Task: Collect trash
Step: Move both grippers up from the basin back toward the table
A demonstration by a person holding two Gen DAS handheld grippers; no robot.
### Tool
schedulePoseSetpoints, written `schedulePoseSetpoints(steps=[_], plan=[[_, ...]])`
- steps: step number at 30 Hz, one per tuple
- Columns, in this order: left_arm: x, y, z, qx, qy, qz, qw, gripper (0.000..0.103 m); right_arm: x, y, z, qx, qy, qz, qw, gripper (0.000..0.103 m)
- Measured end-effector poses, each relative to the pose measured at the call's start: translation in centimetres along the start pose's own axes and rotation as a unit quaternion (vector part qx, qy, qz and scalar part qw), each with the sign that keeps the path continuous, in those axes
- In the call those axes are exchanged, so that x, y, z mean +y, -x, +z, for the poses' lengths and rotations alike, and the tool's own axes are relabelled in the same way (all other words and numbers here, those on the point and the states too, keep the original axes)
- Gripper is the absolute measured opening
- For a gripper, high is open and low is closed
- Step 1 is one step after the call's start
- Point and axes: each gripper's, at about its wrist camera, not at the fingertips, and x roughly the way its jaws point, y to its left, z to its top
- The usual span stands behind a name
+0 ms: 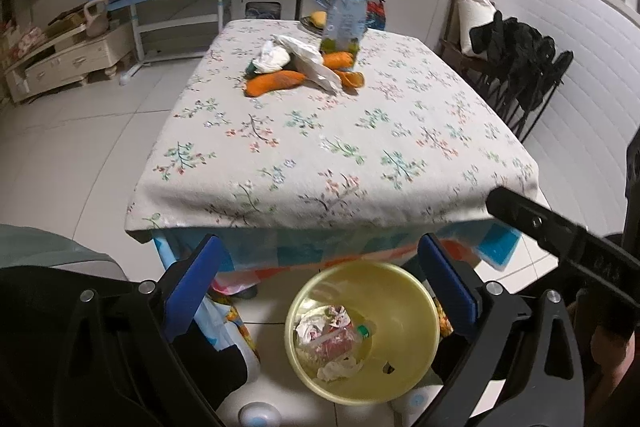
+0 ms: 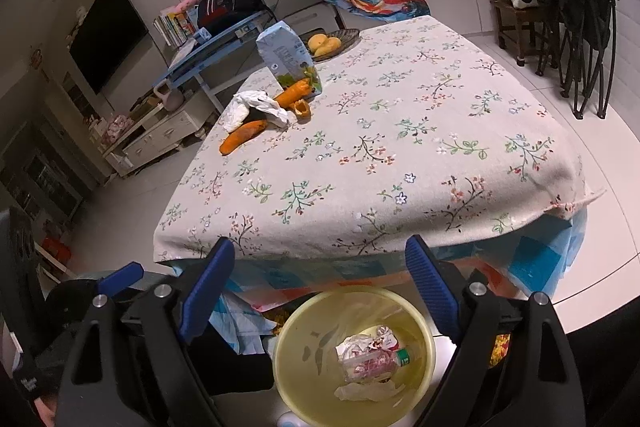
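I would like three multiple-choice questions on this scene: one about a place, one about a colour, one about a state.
1. Where does the bin stand?
A. on the table
B. on the floor by the table's near edge
C. on the chair

2. What colour is the bin?
A. yellow
B. red
C. black

3. How are both grippers?
A. open, holding nothing
B. shut on a peel
C. shut on the carton

Answers: 1 B, it sits below the tablecloth edge. 2 A, its rim is yellow. 3 A, left gripper and right gripper show spread fingers.
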Motion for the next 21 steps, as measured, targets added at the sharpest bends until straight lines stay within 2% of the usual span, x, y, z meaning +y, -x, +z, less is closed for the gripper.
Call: schedulePoseSetpoints(steps=[21], plan=[[4.4,-2.9,6.5,-0.010,0.054,0.020,0.9983,0.095,0.8,-2.6,3.6,0.007,0.037,-0.001,0.999,0.084]])
